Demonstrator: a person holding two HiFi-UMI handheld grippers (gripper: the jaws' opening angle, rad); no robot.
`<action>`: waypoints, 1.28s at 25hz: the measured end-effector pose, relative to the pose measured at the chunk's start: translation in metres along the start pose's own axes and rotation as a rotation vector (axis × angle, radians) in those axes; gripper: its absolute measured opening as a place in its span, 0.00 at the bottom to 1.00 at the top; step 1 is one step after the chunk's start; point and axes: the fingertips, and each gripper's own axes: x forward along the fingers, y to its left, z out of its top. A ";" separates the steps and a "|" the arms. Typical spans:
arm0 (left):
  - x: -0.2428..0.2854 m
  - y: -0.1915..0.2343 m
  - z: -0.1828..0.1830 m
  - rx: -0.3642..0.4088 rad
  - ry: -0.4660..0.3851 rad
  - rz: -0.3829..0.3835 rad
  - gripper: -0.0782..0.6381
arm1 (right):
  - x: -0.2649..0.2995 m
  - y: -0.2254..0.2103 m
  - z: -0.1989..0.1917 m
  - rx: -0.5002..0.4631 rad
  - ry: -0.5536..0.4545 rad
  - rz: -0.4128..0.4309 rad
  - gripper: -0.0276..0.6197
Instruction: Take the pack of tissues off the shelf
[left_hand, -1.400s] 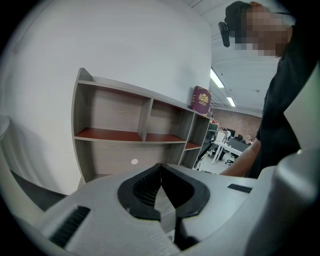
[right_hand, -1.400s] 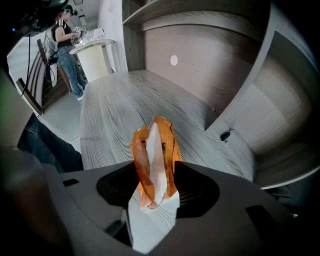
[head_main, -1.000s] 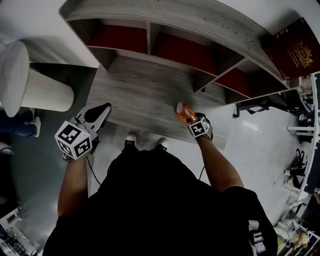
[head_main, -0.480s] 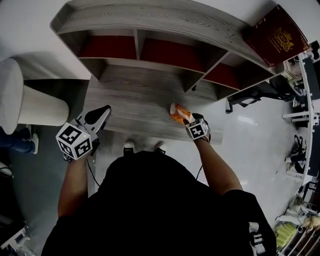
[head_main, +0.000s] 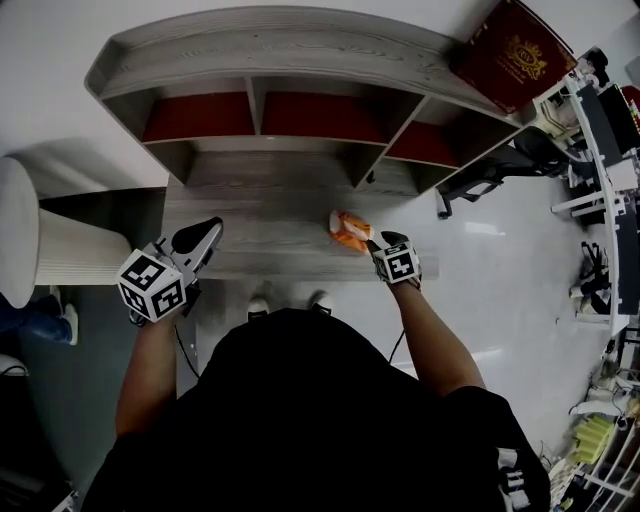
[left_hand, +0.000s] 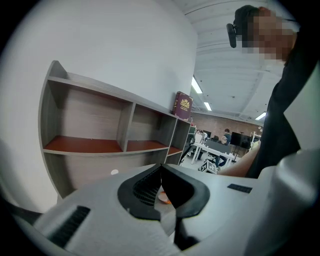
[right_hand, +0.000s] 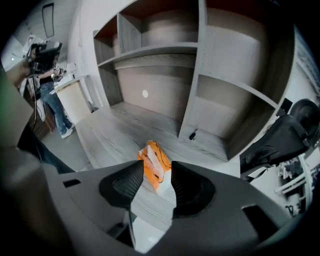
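Note:
An orange and white pack of tissues (head_main: 346, 230) lies on the low grey wooden shelf board (head_main: 260, 215), near its front right edge. My right gripper (head_main: 368, 243) reaches it from the front. In the right gripper view the pack (right_hand: 155, 166) fills the gap between the two black pads, and the jaws are closing on its sides while it still rests on the board. My left gripper (head_main: 204, 233) hovers over the board's front left corner, apart from the pack. Its jaws (left_hand: 160, 169) meet at the tips, holding nothing.
The shelf unit (head_main: 260, 60) has red-floored compartments (head_main: 320, 117) behind the board. A dark red book (head_main: 512, 55) stands on its top right. A white round bin (head_main: 45, 245) is at the left and a black chair base (head_main: 500, 165) at the right.
The head view has shifted. The right gripper stays at the pack with the pack between its jaws. The left gripper has kept its place.

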 end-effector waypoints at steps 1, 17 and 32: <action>0.001 -0.001 0.000 0.003 0.001 -0.011 0.13 | -0.006 -0.001 0.002 0.019 -0.019 -0.009 0.30; 0.017 -0.012 0.001 0.066 0.027 -0.150 0.13 | -0.114 0.014 0.040 0.066 -0.240 -0.160 0.10; 0.043 -0.026 0.012 0.097 0.017 -0.253 0.13 | -0.223 0.030 0.104 0.178 -0.508 -0.206 0.07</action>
